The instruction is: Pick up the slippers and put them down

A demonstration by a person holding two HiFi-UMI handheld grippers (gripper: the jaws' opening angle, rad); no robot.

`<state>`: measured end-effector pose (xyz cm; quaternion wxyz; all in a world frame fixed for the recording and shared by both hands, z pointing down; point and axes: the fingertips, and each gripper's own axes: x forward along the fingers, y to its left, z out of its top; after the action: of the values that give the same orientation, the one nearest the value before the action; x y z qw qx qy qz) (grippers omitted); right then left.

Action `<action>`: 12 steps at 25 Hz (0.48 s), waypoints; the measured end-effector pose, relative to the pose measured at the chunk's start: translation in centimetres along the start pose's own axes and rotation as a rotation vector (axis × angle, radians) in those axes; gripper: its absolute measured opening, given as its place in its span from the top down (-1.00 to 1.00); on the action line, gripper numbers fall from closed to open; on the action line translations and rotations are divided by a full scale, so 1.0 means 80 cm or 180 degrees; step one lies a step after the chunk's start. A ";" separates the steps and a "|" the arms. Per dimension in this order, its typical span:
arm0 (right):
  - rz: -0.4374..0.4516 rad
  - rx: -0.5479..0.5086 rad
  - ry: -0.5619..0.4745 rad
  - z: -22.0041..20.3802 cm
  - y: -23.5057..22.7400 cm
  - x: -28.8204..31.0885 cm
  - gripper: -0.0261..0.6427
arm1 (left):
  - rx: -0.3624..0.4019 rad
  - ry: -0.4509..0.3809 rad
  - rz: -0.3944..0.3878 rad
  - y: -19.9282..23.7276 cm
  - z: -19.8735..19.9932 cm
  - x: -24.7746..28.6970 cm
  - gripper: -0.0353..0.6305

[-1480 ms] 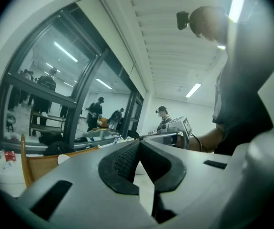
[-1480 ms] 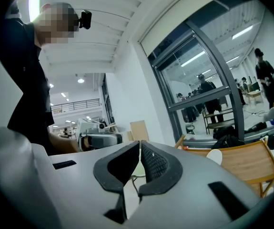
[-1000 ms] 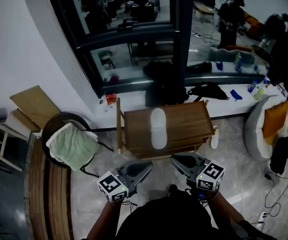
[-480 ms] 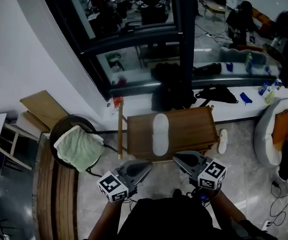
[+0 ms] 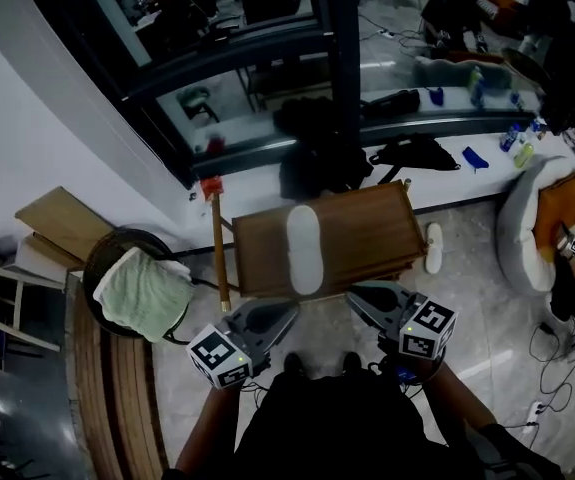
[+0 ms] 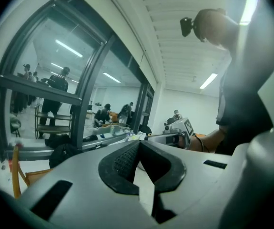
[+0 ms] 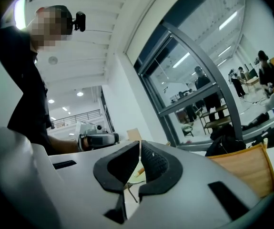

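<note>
A wooden bench stood on pale floor tiles. At its nine o'clock sat a dark round basket holding a pale green towel. At the basket's eleven o'clock, wooden boards leaned against the white wall. At the bench's twelve o'clock a black bag slumped on the white sill below a dark window frame. A second black bag lay at one o'clock, with small bottles at two o'clock. A grey armchair with an orange cushion stood at three o'clock. Cables trailed across the floor at five o'clock.
</note>
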<state>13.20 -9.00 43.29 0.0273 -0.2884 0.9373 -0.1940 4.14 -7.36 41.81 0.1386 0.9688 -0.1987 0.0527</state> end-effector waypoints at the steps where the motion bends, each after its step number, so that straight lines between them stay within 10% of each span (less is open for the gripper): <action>1: -0.0028 -0.0004 0.0024 -0.001 0.000 0.002 0.84 | 0.0039 0.0027 -0.0028 0.001 -0.002 0.000 0.88; 12: -0.0363 0.0192 0.0227 -0.047 -0.010 0.038 0.84 | -0.0085 0.0072 -0.0249 0.021 -0.049 -0.034 0.88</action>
<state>10.45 -9.98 47.23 -0.0085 -0.3333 0.9134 -0.2335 0.82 -6.73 45.53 0.1557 0.9732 -0.1598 0.0556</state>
